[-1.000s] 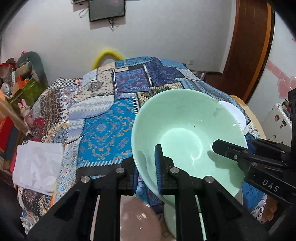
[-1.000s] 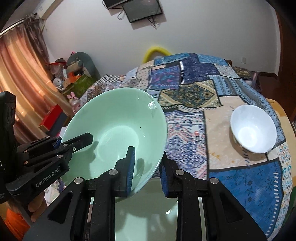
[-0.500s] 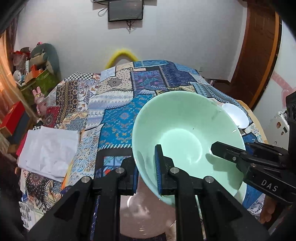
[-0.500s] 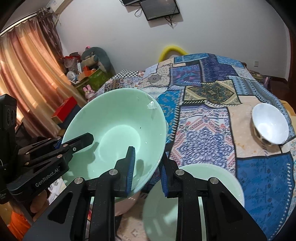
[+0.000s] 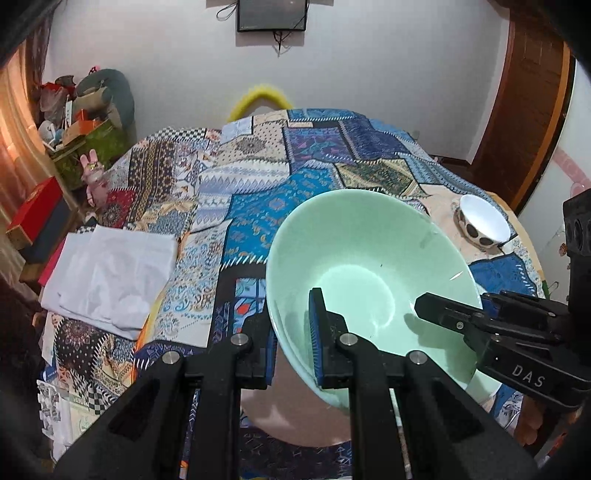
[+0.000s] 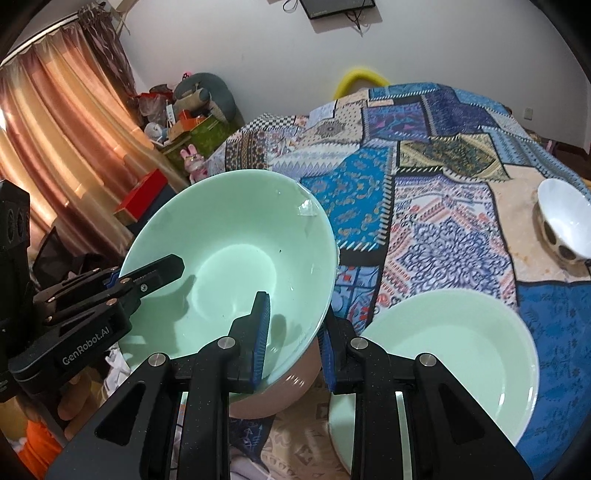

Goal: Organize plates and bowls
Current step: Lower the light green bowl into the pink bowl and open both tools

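Left wrist view showed the large pale green ceramic bowl (image 5: pixel 369 266) held tilted above the patchwork-covered table (image 5: pixel 258 206), with the left gripper (image 5: pixel 293 332) and right gripper (image 6: pixel 293 343) each clenched on opposite rims, over a pink bowl (image 6: pixel 291 384) beside a pale green plate (image 6: pixel 454 354).

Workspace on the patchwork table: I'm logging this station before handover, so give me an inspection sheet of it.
Surface: patchwork tablecloth covers the table.
Job's things: large green bowl held tilted in the air by both; green plate, pink bowl and small white bowl on the cloth.
Clutter: folded white cloth.
Grippers: left hand-held gripper and right hand-held gripper each clamp the green bowl's rim.
Cables: wires under the wall screen.
Surroundings: curtain, boxes and toys in the corner.
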A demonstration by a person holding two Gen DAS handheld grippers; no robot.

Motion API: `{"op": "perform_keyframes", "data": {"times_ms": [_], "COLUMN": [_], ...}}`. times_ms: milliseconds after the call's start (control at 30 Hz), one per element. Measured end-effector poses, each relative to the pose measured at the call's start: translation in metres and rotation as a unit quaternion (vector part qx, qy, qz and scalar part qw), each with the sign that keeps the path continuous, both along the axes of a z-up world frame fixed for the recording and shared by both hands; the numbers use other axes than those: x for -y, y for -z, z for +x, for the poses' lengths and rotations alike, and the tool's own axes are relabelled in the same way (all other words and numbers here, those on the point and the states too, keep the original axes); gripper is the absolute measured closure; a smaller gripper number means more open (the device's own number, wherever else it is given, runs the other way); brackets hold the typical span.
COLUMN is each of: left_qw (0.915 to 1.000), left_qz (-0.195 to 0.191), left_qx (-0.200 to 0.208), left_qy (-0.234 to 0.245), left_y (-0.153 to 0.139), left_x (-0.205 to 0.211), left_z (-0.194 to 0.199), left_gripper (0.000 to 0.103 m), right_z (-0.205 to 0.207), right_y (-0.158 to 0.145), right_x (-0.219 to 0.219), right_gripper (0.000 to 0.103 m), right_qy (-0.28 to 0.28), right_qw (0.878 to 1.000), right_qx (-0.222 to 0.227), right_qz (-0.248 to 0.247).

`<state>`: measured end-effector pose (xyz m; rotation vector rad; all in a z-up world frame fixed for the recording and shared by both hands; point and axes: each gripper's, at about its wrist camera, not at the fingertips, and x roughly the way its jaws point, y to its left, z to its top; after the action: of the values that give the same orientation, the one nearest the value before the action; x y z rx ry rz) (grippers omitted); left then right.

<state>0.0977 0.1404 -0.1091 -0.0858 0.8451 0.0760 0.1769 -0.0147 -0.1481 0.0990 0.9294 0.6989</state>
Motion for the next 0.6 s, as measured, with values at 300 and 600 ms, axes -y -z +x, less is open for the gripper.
{"op": "perform_keyframes", "data": {"times_ms": [300, 600], "left_qw": [0.9994, 0.9981], "left_qz": [-0.017, -0.026], "left_qx": [-0.027, -0.054], "left_qy": [-0.011, -0.012], "left_y": [0.03, 0.057], "left_x": [-0.018, -0.028], "left_z": [-0.001, -0.005], "left_gripper": [0.088, 0.088], "right_z": [-0.006, -0.012], "right_y": [0.02, 0.037], "right_x": [-0.015, -0.024], "right_gripper": [0.08, 0.08], "right_qy": [-0.009, -0.02], "right_qw": [1.0, 0.998], "right_qx": [-0.023, -0.045], "right_qz": [-0.013, -0.027]}}
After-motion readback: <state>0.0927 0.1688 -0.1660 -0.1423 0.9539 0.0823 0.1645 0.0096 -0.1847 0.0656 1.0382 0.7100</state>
